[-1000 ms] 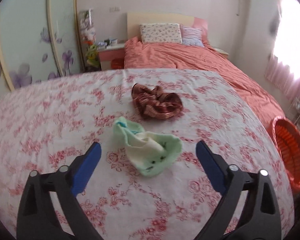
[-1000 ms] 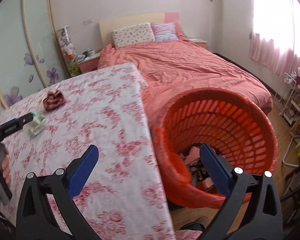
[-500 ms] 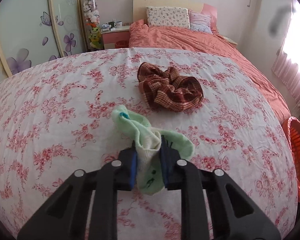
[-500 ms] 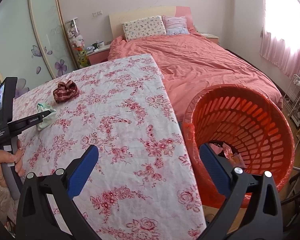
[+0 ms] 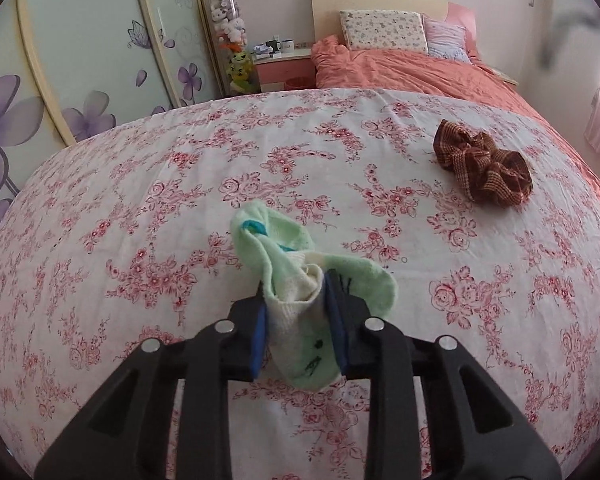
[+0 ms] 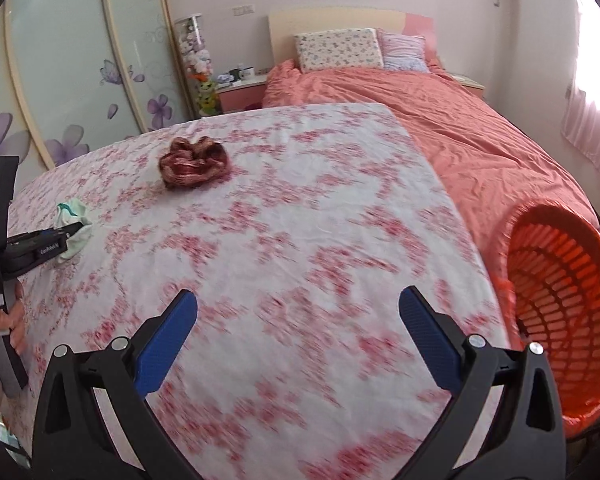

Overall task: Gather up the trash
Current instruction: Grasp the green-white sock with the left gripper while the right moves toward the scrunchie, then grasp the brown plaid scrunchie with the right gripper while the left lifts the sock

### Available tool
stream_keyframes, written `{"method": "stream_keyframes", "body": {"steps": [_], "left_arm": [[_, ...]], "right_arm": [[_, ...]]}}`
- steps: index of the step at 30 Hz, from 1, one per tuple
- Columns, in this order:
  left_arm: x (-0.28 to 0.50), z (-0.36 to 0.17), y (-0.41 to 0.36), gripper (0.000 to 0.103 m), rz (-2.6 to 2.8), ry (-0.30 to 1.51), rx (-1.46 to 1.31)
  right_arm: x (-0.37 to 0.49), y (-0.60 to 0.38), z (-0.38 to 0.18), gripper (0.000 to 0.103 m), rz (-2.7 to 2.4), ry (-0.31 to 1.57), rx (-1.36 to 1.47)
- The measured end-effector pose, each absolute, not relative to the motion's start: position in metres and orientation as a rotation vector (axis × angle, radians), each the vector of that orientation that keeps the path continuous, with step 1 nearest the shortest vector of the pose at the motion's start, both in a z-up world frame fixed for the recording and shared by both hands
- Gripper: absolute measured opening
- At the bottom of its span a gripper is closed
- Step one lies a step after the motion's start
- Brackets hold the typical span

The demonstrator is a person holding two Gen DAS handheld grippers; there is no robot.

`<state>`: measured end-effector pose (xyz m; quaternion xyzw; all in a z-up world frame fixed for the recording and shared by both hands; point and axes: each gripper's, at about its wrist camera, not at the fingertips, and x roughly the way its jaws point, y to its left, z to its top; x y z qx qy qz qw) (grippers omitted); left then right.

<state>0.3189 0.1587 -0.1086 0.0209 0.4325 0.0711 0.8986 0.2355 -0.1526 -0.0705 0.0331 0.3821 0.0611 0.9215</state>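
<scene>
White lettering on the left gripper [image 6: 70, 232] side is too blurred to read.

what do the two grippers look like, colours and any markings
Both are alike: the left gripper and right gripper have black angular plastic frames with triangular cut-outs, silver round bolts at the joints, and flat blue textured pads on the fingers. Seen from the right wrist view, the left one has small white lettering along its side, too small to read, and a black upright handle.
</scene>
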Motion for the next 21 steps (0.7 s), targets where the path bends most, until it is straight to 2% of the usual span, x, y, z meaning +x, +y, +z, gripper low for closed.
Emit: {"method": "stream_keyframes", "body": {"steps": [8,19,20,21], "left_arm": [[0.319,-0.111,0.178,0.029,0.095,0.899,-0.075],[0.319,-0.111,0.177,0.030,0.103,0.901,-0.060],[0.319,-0.111,0.176,0.030,0.104,0.901,-0.059],[0.319,-0.111,0.175,0.030,0.106,0.901,-0.057]], "right_arm": [[0.291,-0.105,-0.076,0.096,0.188,0.804,0.082],[0.368,-0.065,-0.074,0.093,0.192,0.837,0.152],[0.373,-0.060,-0.076,0.092,0.184,0.846,0.140],[0.375,-0.059,-0.078,0.085,0.180,0.853,0.134]]}}
